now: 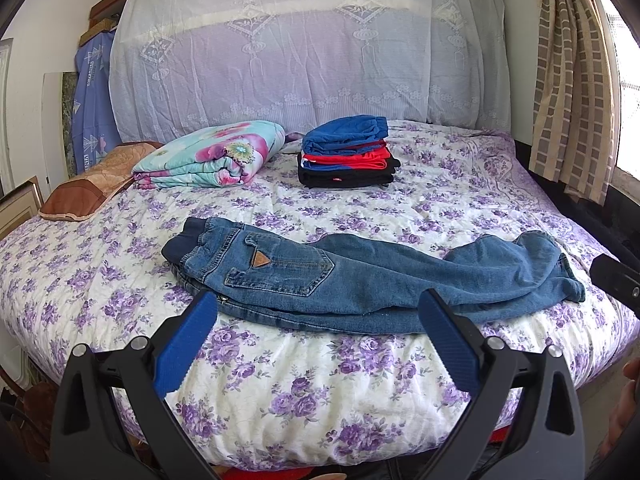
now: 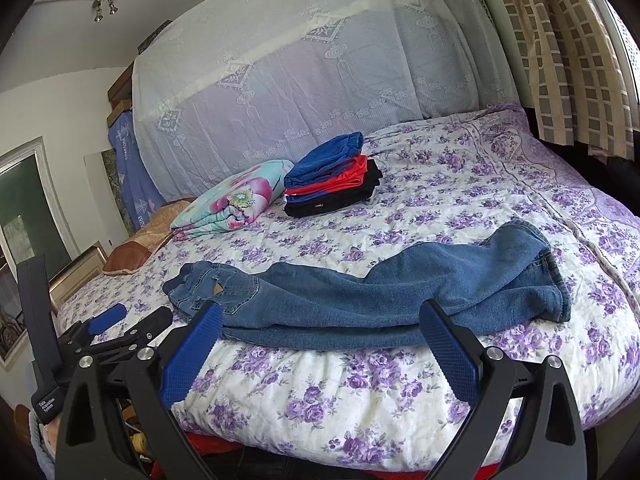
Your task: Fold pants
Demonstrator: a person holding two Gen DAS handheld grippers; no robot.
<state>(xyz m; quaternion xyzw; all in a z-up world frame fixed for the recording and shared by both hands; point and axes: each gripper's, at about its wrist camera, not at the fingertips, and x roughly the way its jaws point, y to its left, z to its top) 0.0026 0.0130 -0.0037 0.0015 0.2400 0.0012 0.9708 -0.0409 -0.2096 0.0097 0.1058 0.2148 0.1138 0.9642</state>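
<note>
Two hand-held grippers hover at the near edge of a bed, both with blue-padded jaws spread wide and holding nothing. The left gripper (image 1: 318, 304) points at the waist end of a pair of jeans (image 1: 360, 276); the right gripper (image 2: 320, 312) points at the middle of the legs.

Just past both sets of fingertips, the jeans lie crosswise on a purple-flowered bedspread (image 1: 300, 392), close to the near edge, likely so both grippers can reach them without stretching. They already appear folded lengthwise, one leg stacked on the other, with a back pocket facing up. The elastic waistband sits ahead and to the left of the left gripper. The cuffs, rumpled and partly bunched, lie ahead and to the right of the right gripper. The next step is probably to bring the cuffs over towards the waist, which would explain the open jaws poised at either end.

Further beyond the jeans, straight ahead, a stack of folded clothes (image 1: 346, 152) in blue, red and black waits, seemingly the pile for finished items. To its left rests a folded floral quilt (image 1: 212, 156), then a brown pillow (image 1: 96, 188). Farthest back, a white lace cloth (image 1: 308, 52) drapes the headboard.
</note>
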